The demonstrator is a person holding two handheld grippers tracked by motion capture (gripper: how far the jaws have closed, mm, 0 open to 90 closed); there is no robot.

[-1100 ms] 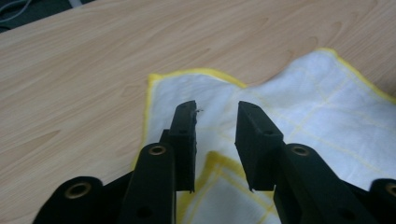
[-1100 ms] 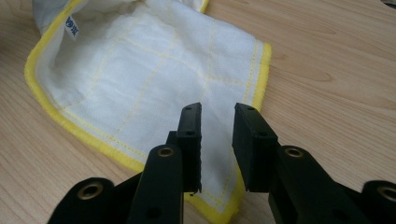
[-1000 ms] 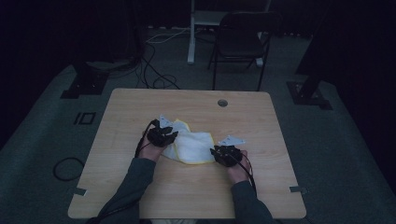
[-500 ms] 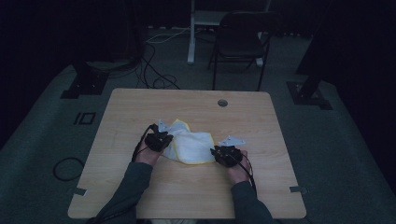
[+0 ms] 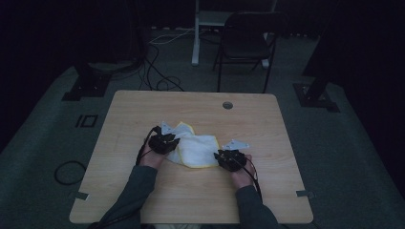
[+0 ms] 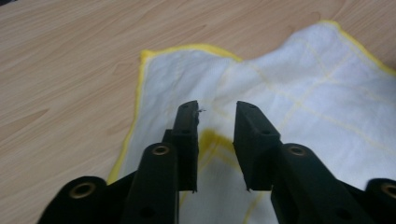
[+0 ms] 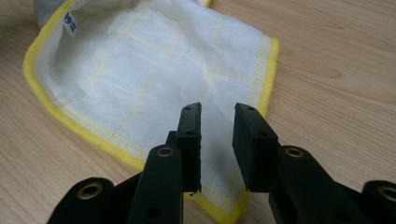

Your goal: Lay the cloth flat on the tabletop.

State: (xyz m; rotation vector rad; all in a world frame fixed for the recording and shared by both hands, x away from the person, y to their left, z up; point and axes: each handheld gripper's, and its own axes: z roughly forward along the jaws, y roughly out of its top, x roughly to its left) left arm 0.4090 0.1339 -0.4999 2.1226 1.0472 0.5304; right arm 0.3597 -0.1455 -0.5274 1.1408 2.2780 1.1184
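2 tongs [image 6: 216,112] [image 7: 217,114] over cloth [image 5: 196,149] edges

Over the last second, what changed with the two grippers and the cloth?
The left gripper drew back a little toward the person's side, along the cloth's left edge. Its jaws are open over the cloth, holding nothing. The right gripper kept its place at the cloth's right corner, jaws open. The cloth lies crumpled in the same spot on the table. Nothing was grasped or let go.

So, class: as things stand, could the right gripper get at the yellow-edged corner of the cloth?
Probably yes. The right gripper has its jaws apart right over the cloth, whose yellow-edged corner lies beneath them with nothing between.
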